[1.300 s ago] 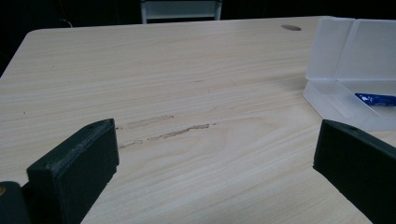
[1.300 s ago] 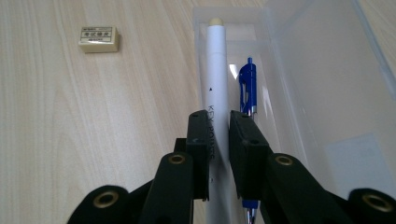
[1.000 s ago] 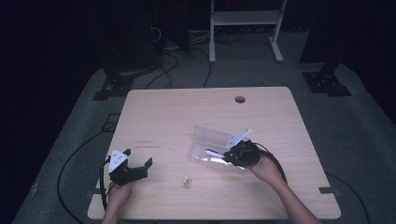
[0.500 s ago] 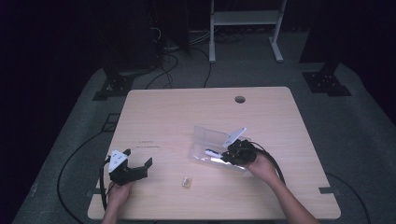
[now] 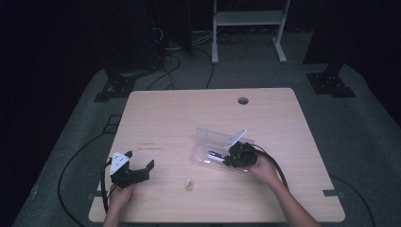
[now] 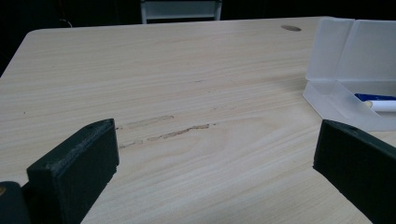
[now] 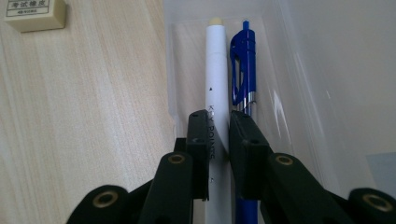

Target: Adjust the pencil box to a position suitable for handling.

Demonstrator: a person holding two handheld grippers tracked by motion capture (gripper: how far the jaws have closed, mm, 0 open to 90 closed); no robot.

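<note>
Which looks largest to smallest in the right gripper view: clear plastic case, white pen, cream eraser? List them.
1. clear plastic case
2. white pen
3. cream eraser, cut off by the frame's edge, so its rank is unsure.

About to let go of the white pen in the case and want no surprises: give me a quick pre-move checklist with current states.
1. Right gripper clamped on the white pen: ok.
2. White pen inside the clear case, beside the blue pen: ok.
3. White pen resting fully on the case floor: cannot tell.
4. Case lid open and upright: ok.
5. Left gripper open, holding nothing, away from the case: ok.
6. Eraser still on the table, outside the case: not ok if it is meant to go in.
</note>
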